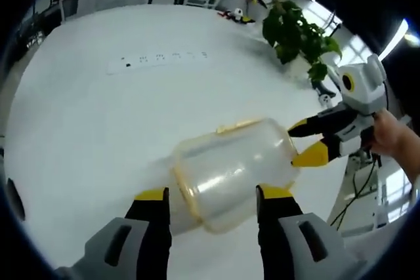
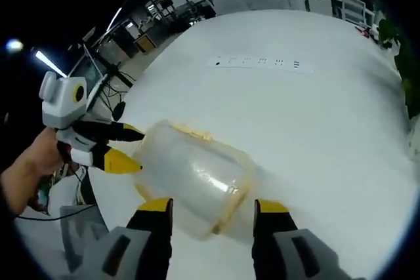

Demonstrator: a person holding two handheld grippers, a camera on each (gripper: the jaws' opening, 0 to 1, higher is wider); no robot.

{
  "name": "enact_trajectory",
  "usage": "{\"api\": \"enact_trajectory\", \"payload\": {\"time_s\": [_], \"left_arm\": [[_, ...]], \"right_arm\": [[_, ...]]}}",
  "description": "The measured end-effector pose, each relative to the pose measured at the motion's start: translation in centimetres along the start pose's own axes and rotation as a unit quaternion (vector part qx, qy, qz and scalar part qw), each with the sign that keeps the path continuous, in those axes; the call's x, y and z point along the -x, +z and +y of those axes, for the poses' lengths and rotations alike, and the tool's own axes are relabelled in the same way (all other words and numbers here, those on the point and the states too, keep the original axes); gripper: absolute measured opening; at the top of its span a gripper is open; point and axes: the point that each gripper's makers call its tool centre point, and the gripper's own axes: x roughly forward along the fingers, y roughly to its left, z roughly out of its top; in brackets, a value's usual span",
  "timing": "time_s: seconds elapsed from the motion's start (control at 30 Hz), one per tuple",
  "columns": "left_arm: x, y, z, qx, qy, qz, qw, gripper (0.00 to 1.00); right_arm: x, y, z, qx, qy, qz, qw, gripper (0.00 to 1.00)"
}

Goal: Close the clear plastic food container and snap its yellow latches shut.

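Note:
The clear plastic container [image 1: 230,172] lies on its side, held just above the white table [image 1: 85,129]. A yellow seal rings its lid end, and one yellow latch [image 1: 236,124] shows on its upper edge. My left gripper [image 1: 214,195] has a jaw on each side of the container's near end and is shut on it. The right gripper [image 1: 303,141] comes in from the right, with its yellow tips at the far end. In the right gripper view, the container [image 2: 193,175] sits between my right gripper's [image 2: 213,206] jaws, and the left gripper [image 2: 134,149] meets it from the left.
A white power strip [image 1: 157,57] [image 2: 262,62] lies flat farther along the table. A leafy green plant [image 1: 295,31] stands near the table's edge. A person's hand [image 1: 394,137] [image 2: 33,162] holds each gripper. Desks and chairs stand behind the table.

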Motion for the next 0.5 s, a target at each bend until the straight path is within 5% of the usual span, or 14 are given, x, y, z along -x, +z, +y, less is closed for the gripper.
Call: {"api": "enact_trajectory", "payload": {"time_s": [0.5], "left_arm": [[0.98, -0.03, 0.29, -0.049, -0.005, 0.01, 0.9987, 0.54]], "right_arm": [[0.84, -0.75, -0.04, 0.036, 0.002, 0.014, 0.9992, 0.51]]}}
